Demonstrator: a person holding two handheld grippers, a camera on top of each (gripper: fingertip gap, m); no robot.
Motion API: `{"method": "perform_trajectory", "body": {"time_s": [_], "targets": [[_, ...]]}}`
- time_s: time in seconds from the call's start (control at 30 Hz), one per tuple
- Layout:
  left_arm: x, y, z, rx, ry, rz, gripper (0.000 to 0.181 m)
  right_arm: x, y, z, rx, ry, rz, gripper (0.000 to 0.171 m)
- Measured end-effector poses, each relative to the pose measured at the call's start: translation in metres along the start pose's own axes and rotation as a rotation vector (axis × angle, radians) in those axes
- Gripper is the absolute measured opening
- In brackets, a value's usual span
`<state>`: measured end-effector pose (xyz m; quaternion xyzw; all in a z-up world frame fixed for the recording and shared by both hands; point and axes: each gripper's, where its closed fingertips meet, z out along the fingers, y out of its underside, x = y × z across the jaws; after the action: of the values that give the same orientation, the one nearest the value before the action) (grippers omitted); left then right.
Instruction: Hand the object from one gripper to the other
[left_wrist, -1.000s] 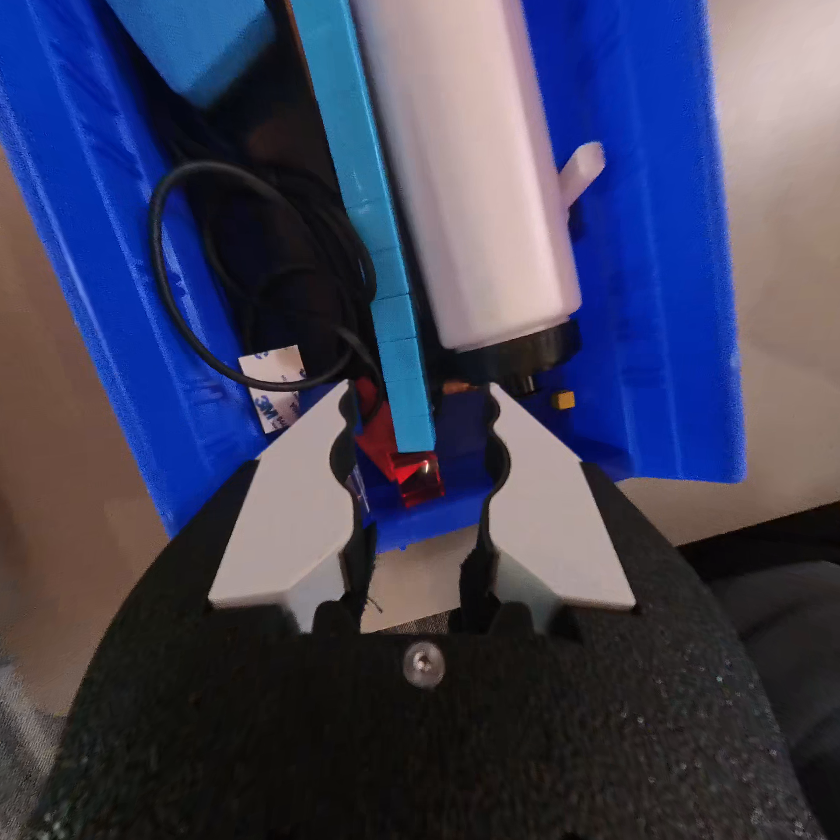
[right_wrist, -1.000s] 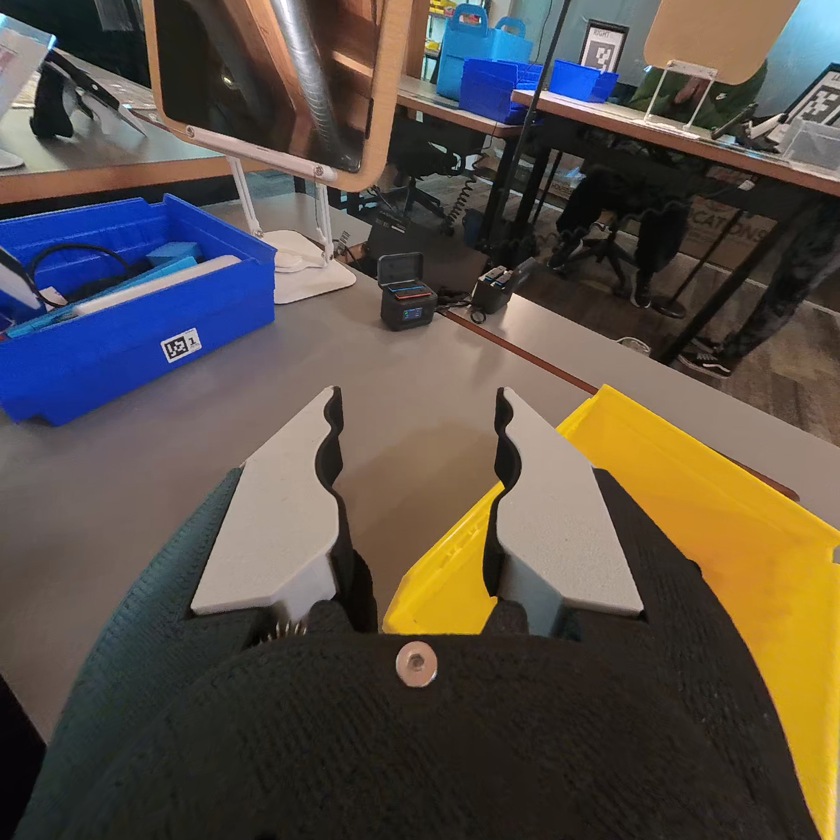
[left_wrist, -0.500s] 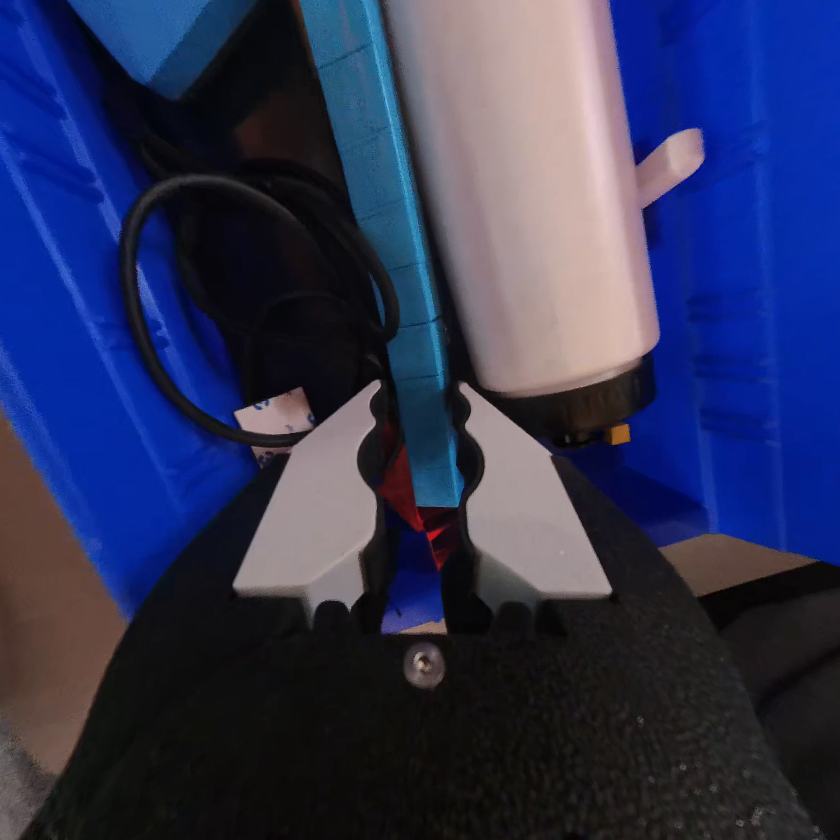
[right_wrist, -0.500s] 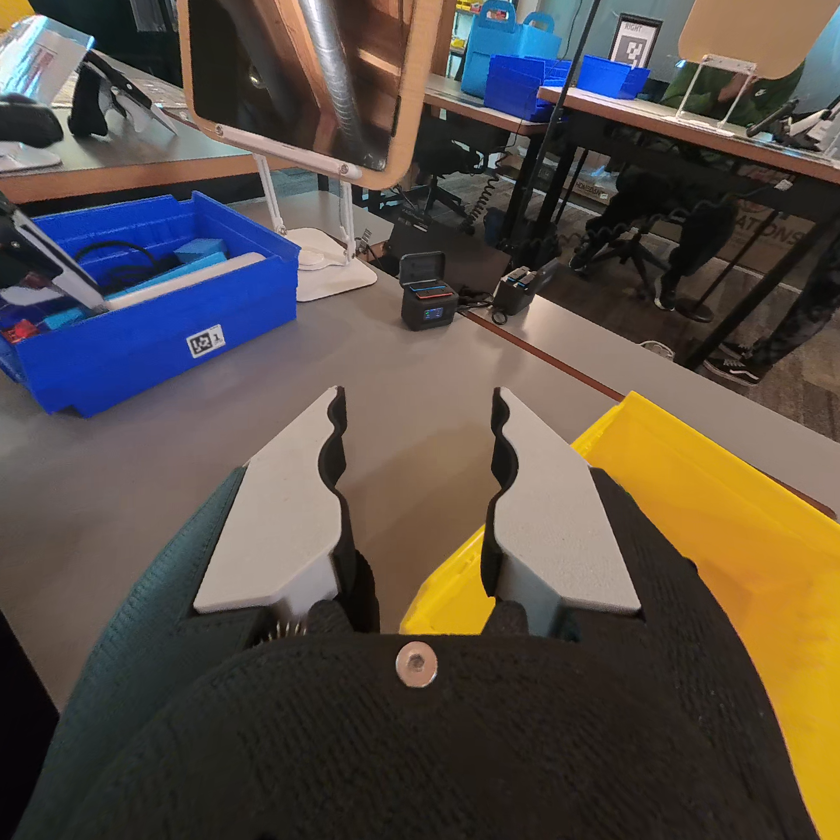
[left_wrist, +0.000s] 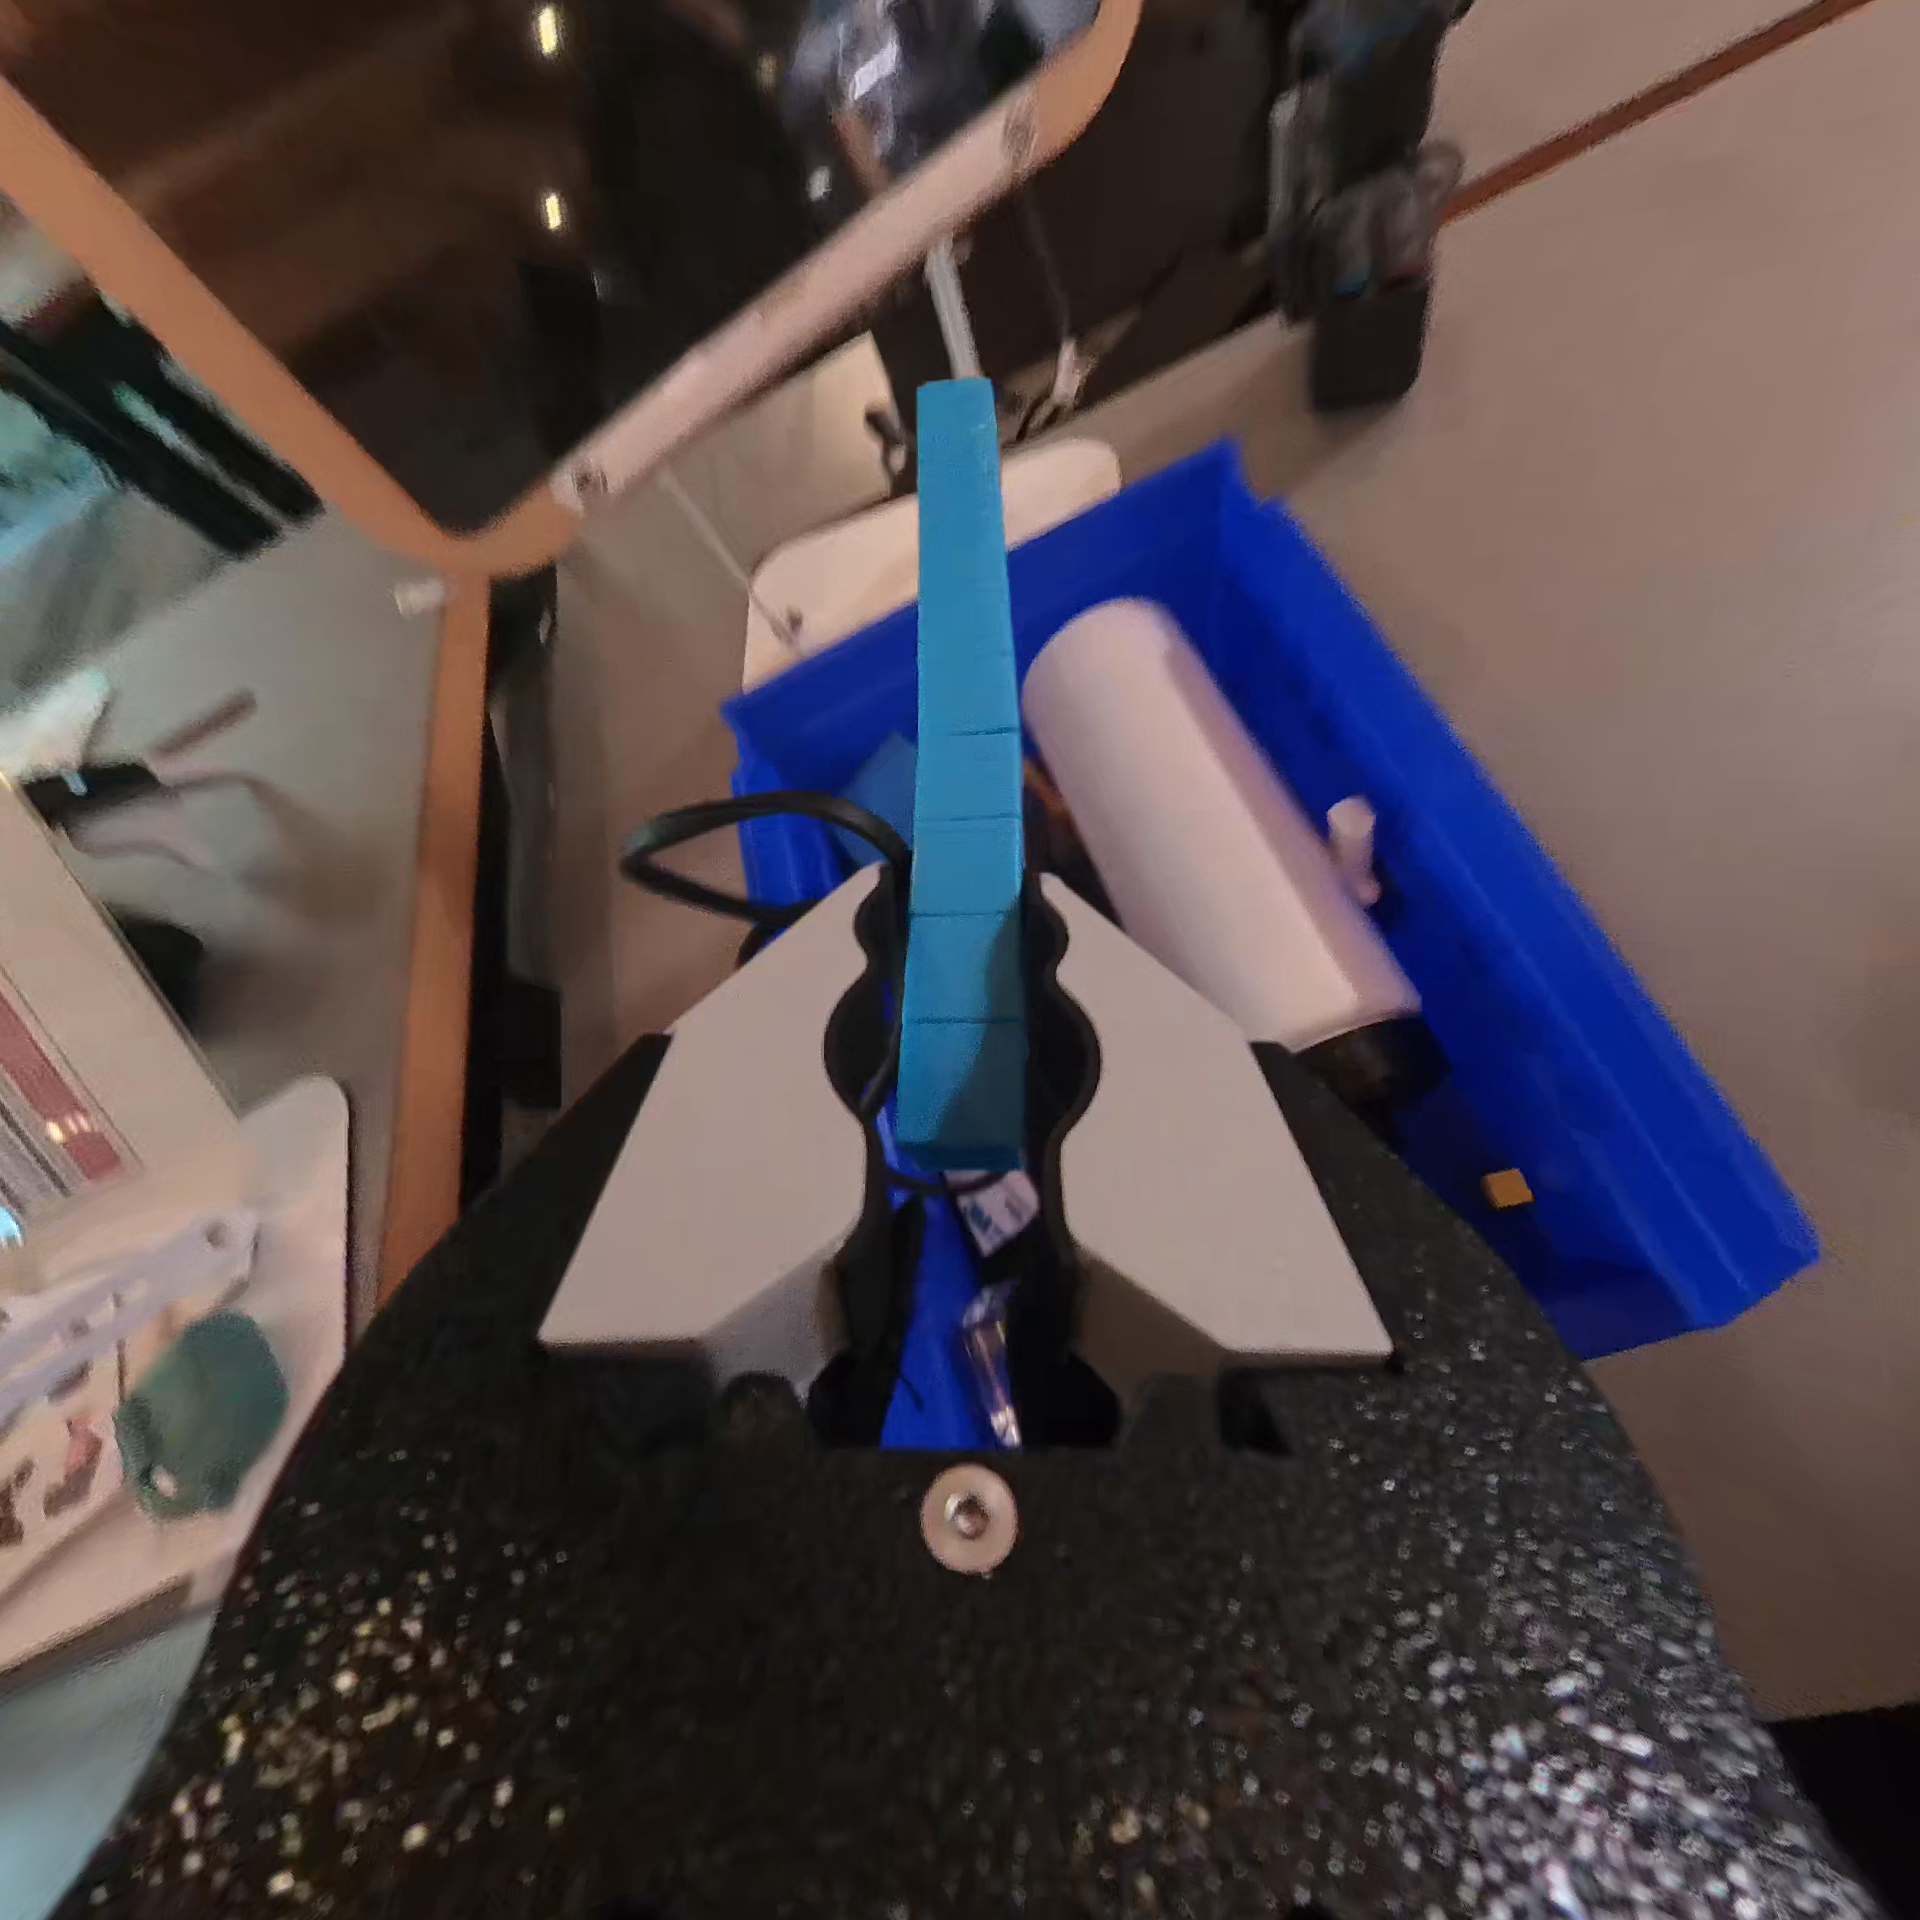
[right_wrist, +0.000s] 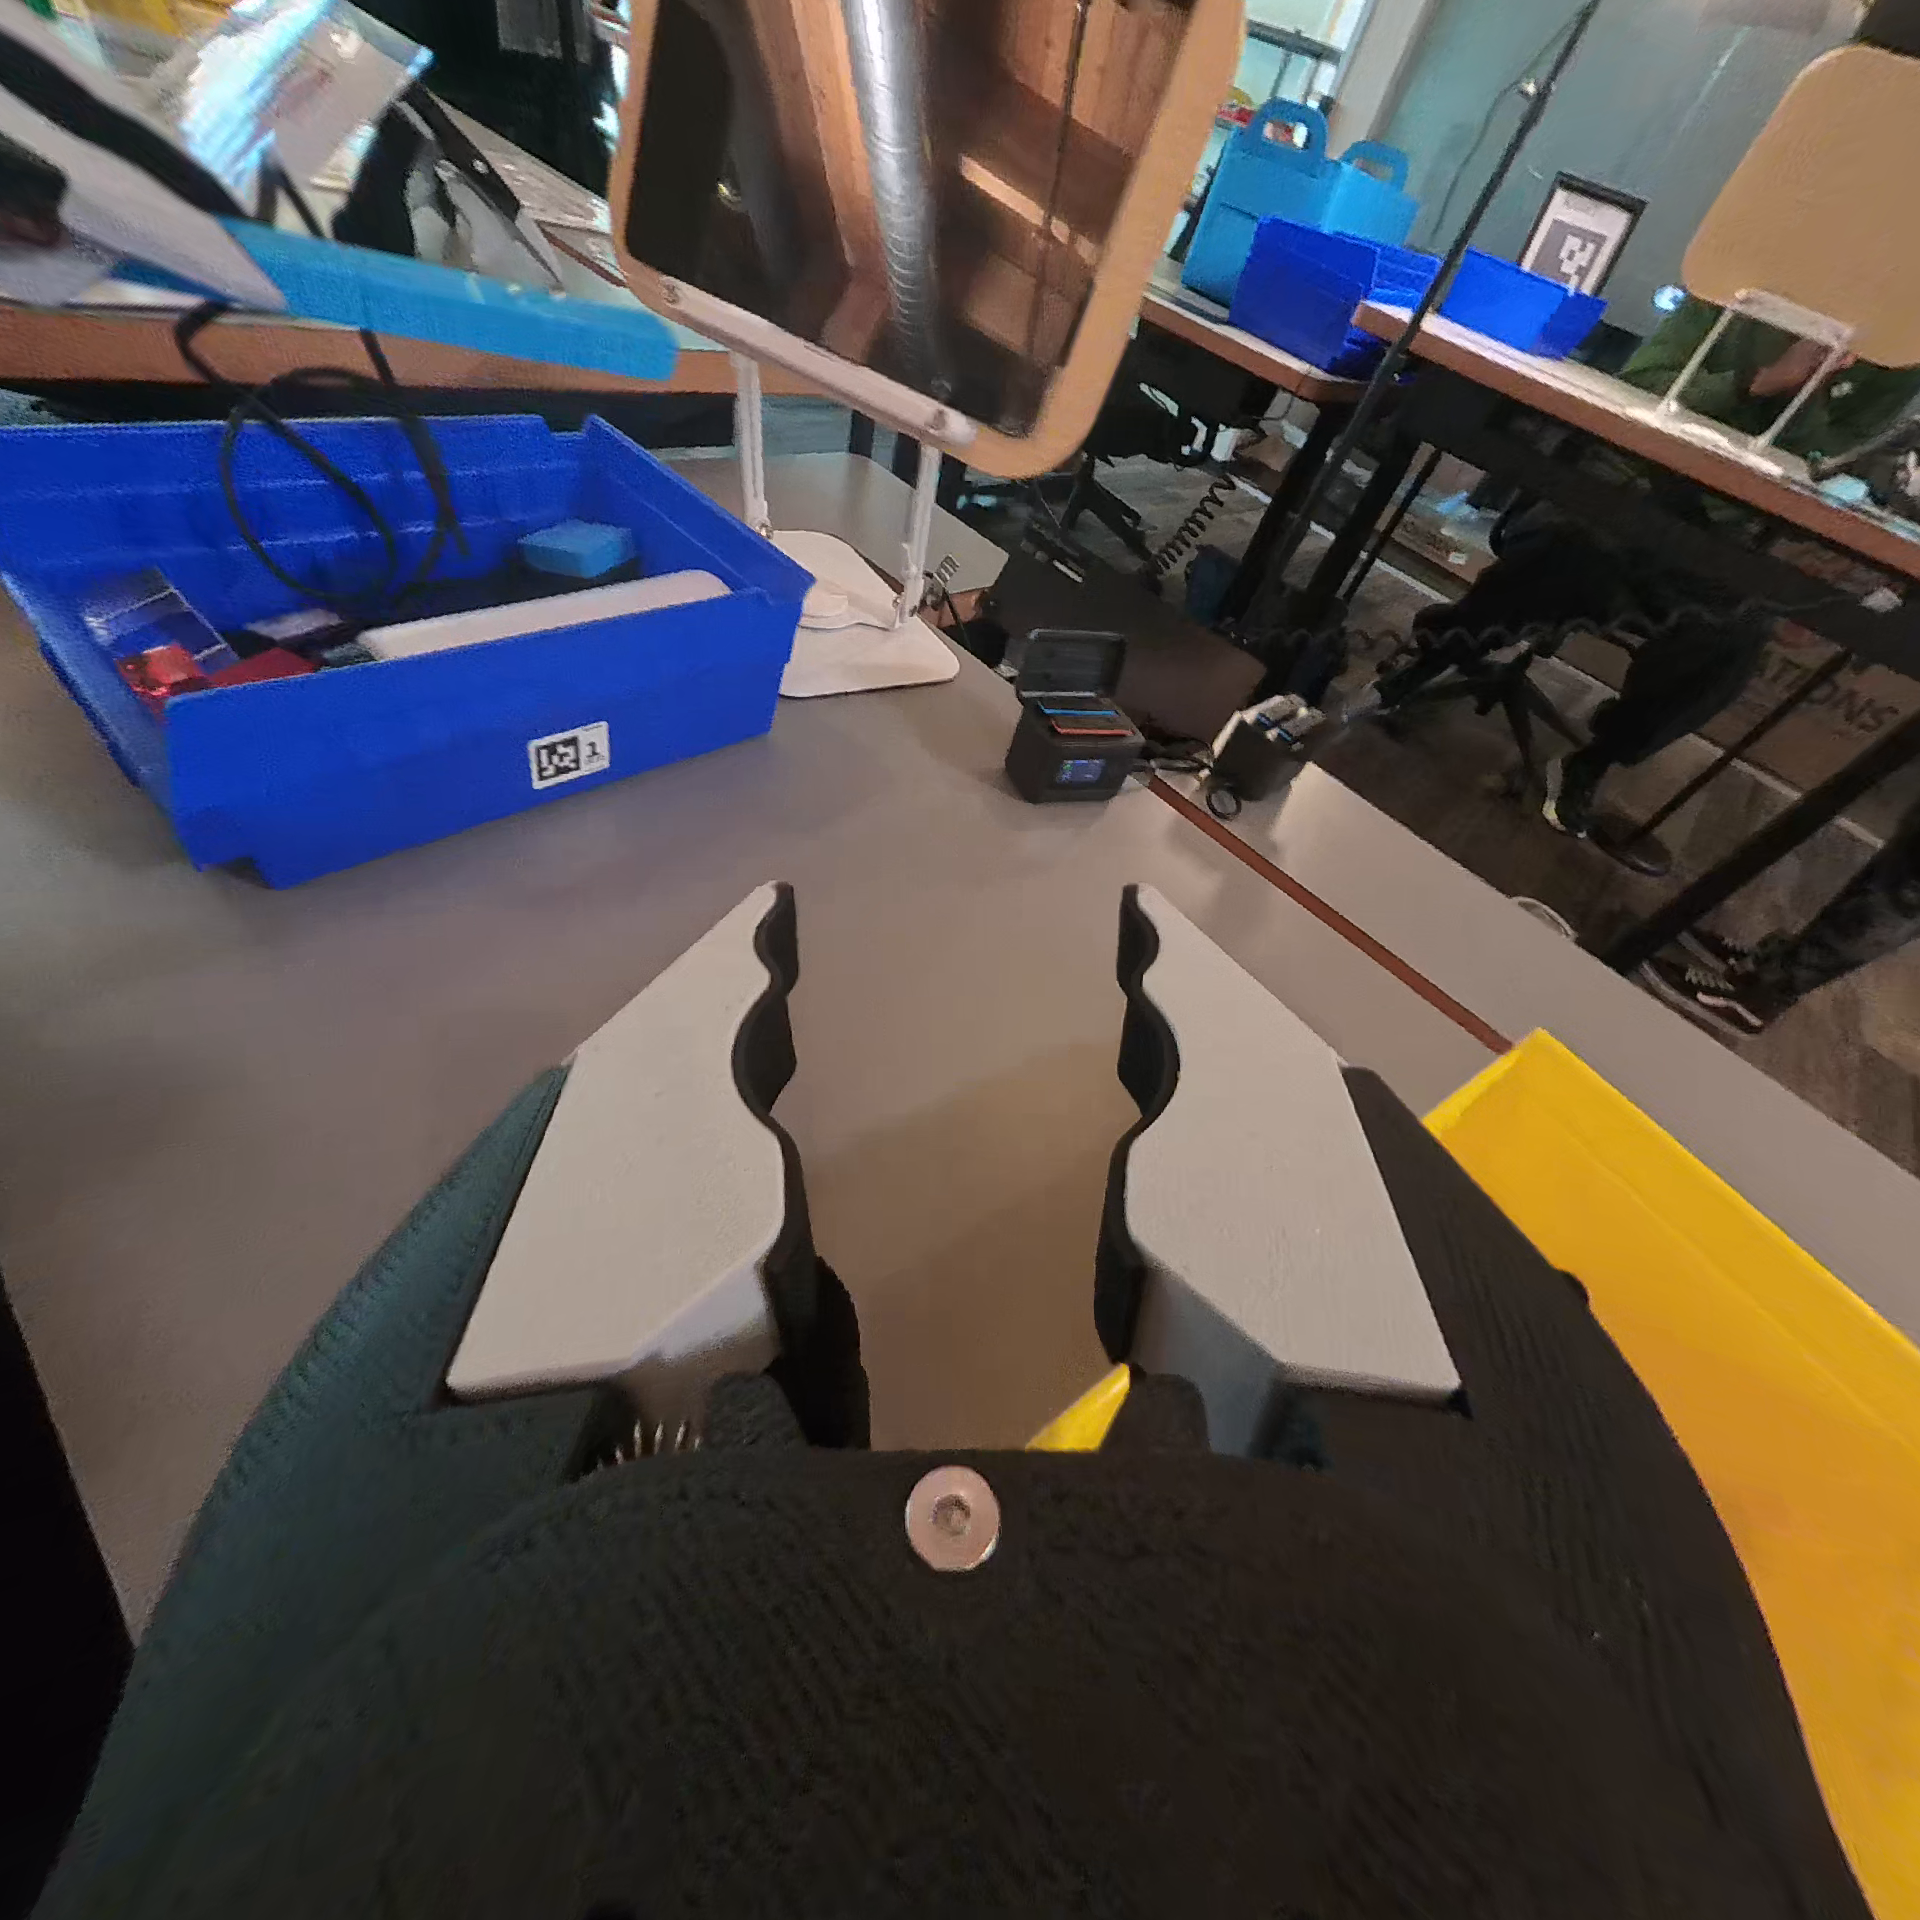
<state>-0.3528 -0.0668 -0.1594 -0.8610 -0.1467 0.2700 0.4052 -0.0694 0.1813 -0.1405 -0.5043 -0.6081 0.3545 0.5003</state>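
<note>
Blue bin (right_wrist: 436, 748) on grey table (right_wrist: 260, 1039) holding white cylinder (right_wrist: 540, 623), black cable (right_wrist: 312, 499), red pieces (right_wrist: 166, 670); mirror on stand (right_wrist: 914, 208) behind; black charging case (right_wrist: 1070, 717) beside; yellow bin (right_wrist: 1714, 1351) at right.

Grippers: 2. Left gripper (left_wrist: 958, 904), jaws closed on the bar; right gripper (right_wrist: 956, 914), jaws apart, nothing between them.

Blue segmented bar (left_wrist: 961, 769): 1, at 12 o'clock in the left wrist view.

Blue bin (right_wrist: 468, 727) on the near table: 1, at 10 o'clock in the right wrist view.

In the bin: white cylinder (right_wrist: 540, 623), 1; black cable (right_wrist: 312, 488), 1; blue block (right_wrist: 577, 545), 1; red piece (right_wrist: 161, 670), 1. Other small items there are too dim to count.

Yellow bin (right_wrist: 1704, 1351): 1, at 4 o'clock.

Framed mirror (right_wrist: 914, 208) on a white stand: 1, at 12 o'clock.

Black cases (right_wrist: 1070, 732) on the table: 2, at 1 o'clock.
</note>
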Motion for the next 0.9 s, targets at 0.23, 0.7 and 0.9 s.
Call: {"method": "perform_trajectory", "body": {"time_s": [0.23,0.7,0.9], "targets": [[0.077,-0.070,-0.041,0.308,0.192,0.205,0.022,-0.047,-0.041,0.004,0.227,0.026,-0.323,0.065],[0.148,-0.083,-0.073,0.382,0.540,0.238,0.021,-0.095,-0.041,0.038,0.245,0.297,-0.744,0.070],[0.191,-0.076,-0.099,0.371,0.776,0.290,0.022,-0.092,-0.049,0.034,0.248,0.443,-0.816,0.070]]}}
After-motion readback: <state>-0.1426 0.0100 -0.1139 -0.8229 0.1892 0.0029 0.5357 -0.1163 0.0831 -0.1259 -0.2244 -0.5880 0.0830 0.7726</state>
